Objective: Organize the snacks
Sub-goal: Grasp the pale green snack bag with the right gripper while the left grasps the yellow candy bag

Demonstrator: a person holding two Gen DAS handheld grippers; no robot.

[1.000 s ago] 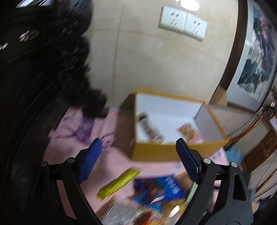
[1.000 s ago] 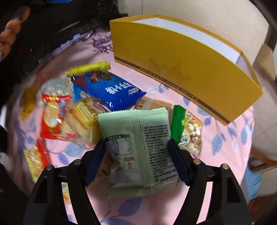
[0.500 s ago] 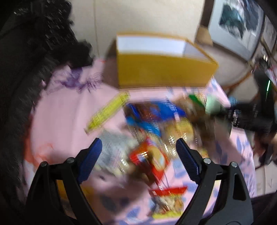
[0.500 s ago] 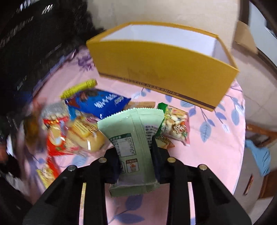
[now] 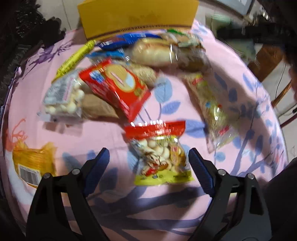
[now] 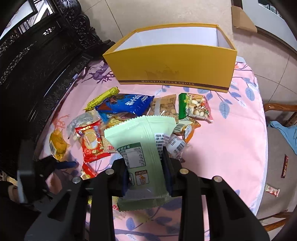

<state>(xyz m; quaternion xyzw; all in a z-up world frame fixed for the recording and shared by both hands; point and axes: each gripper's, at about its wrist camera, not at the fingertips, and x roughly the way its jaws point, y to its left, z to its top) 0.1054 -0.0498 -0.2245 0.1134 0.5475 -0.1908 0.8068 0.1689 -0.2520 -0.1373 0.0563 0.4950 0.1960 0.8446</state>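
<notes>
Left view smeared by blur, yellow box (image 5: 137,16) cropped at top, pale green packet (image 6: 141,155) hiding snacks beneath

A round worktop draped in a pink cloth printed with blue leaves (image 6: 232,144) stands on a beige tiled floor (image 6: 185,11). Dark carved wooden furniture (image 6: 37,55) rises along the left. A brown wooden chair (image 6: 278,107) sits right, holding what may be blue fabric (image 6: 287,135).

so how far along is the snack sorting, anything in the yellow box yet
From these views, nothing shows inside the yellow cardboard box; its floor is hidden. In hand: the right gripper is shut on the pale green foil packet. The open left gripper hangs over a red-topped clear biscuit bag. The rest lies on the pink cloth.
</notes>
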